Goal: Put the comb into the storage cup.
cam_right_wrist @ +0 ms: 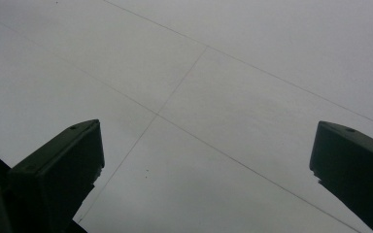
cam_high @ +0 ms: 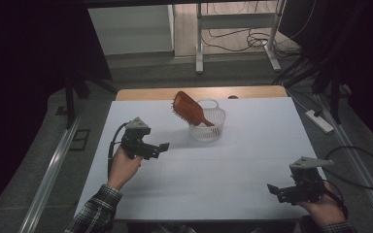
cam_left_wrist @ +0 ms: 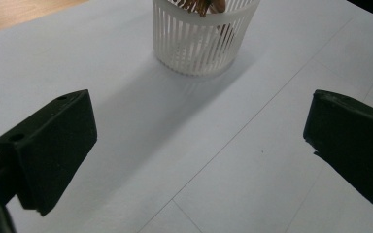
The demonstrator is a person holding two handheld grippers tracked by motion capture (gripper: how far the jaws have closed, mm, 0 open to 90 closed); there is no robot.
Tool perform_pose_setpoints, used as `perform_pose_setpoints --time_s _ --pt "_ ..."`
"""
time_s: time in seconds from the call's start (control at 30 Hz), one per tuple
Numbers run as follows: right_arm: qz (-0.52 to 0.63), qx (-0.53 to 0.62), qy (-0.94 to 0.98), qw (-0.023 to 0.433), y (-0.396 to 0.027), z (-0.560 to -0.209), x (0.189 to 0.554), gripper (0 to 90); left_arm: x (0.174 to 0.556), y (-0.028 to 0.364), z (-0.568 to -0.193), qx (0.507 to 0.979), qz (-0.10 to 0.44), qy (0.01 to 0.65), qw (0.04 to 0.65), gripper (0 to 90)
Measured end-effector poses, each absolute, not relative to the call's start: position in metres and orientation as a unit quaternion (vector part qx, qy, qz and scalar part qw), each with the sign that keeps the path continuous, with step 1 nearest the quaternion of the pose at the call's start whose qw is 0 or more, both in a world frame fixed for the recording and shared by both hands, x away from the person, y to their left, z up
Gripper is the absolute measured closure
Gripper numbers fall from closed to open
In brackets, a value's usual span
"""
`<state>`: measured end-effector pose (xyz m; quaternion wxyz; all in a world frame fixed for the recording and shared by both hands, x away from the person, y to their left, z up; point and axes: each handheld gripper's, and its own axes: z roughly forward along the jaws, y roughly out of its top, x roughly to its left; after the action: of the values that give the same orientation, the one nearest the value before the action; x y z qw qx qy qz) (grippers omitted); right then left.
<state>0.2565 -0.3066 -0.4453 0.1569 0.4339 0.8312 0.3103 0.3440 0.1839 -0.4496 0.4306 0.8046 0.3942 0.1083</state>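
The wooden hairbrush (cam_high: 190, 108) stood handle-down in the white slatted basket (cam_high: 209, 130), just above the middle of the high view, its bristled head leaning out past the rim toward the upper left. I judged the basket was what kept it propped, since the handle was wedged inside and the head overhung.

My left tool (cam_high: 161, 147) hovered left of centre in that view, pointing right toward the basket and well apart from it. In the left gripper view its jaws stood wide apart with nothing between them, and the basket sat at the top of the frame.

My right tool (cam_high: 274, 190) waited low in the lower right of the high view, pointing left over the bare white surface (cam_high: 252, 145). Its jaws were also spread wide and empty, probably just parked out of the way.
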Motion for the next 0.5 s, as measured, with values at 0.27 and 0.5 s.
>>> perform_pose_setpoints --time_s 0.27,0.5 --pt "0.310 0.434 0.831 0.158 -0.307 -0.445 0.256 0.0 0.336 0.185 -0.448 0.808 0.113 0.390 0.427 0.0" --pt "0.310 0.435 0.830 0.158 -0.307 -0.445 0.256 0.0 0.328 0.187 -0.449 0.809 0.117 0.389 0.424 0.0"
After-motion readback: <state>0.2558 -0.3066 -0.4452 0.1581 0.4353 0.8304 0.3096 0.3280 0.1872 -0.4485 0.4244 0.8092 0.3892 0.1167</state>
